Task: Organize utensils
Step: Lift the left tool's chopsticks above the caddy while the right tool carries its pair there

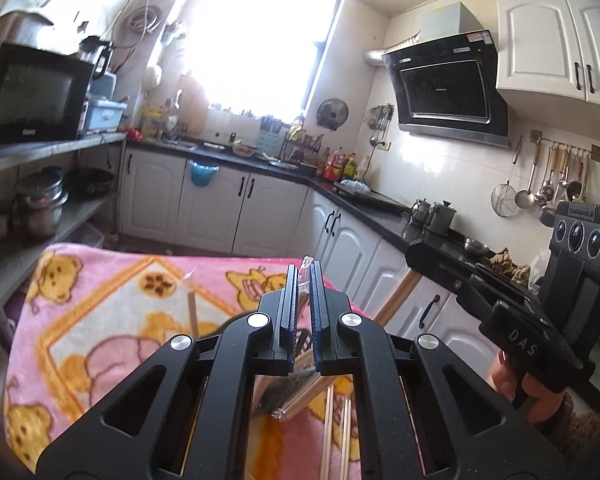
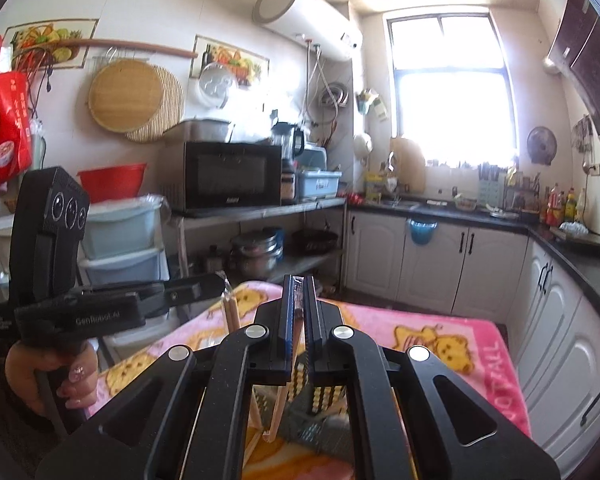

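Both my grippers are squeezed shut on chopstick packets above the pink blanket.

My left gripper pinches a clear packet almost flat, with the wooden chopsticks hanging under it. My right gripper is closed on another clear wrapper. More chopsticks lie loose on the blanket, beside a dark woven mat. One gripper body reads "GenRobot.AI" and the other "DAS". The blanket edge shows letters ending in "ALL". A red bag on the wall has writing I cannot read. The black microwave has a small name too tiny to read.
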Demonstrator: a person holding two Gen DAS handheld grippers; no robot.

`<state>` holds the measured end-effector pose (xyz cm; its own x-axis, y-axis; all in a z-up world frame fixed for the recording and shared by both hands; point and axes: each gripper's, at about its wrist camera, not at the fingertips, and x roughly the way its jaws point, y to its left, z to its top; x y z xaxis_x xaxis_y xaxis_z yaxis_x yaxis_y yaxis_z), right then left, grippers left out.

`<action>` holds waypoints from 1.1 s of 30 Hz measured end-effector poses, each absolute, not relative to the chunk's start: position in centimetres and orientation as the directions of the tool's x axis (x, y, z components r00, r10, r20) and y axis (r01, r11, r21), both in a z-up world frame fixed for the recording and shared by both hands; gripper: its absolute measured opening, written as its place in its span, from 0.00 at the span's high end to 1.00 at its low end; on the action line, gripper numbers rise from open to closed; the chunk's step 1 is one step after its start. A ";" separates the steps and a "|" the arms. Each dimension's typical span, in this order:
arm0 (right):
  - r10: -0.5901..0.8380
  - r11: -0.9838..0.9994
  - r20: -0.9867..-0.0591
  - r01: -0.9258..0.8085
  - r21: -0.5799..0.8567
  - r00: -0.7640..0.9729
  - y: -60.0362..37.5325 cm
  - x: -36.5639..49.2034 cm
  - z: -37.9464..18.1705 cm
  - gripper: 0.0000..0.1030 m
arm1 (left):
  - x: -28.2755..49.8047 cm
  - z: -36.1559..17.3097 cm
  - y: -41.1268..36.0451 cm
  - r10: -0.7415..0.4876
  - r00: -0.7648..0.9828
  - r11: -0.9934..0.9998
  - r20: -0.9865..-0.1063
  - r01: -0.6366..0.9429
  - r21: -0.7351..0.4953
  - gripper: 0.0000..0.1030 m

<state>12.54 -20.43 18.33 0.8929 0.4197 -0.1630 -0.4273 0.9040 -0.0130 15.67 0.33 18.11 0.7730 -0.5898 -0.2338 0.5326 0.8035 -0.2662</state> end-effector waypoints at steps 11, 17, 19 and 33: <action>0.363 0.931 -0.068 -0.365 -0.022 0.929 -22.6 13.9 21.8 0.95 | 17.3 21.9 -1.4 -0.587 0.793 0.804 -0.161 0.550 -0.225 0.97; 0.332 0.943 -0.053 -0.333 -0.019 0.942 -23.6 14.7 22.1 0.95 | 19.1 22.2 -2.3 -0.570 0.808 0.815 -0.150 0.532 -0.229 0.97; 0.319 0.947 -0.057 -0.320 -0.012 0.946 -24.1 15.2 21.9 0.95 | 19.7 22.2 -2.6 -0.565 0.811 0.818 -0.152 0.528 -0.228 0.97; 0.281 0.960 -0.098 -0.280 0.016 0.955 -25.5 17.6 19.6 0.95 | 22.3 19.3 -4.2 -0.561 0.803 0.824 -0.201 0.516 -0.234 0.97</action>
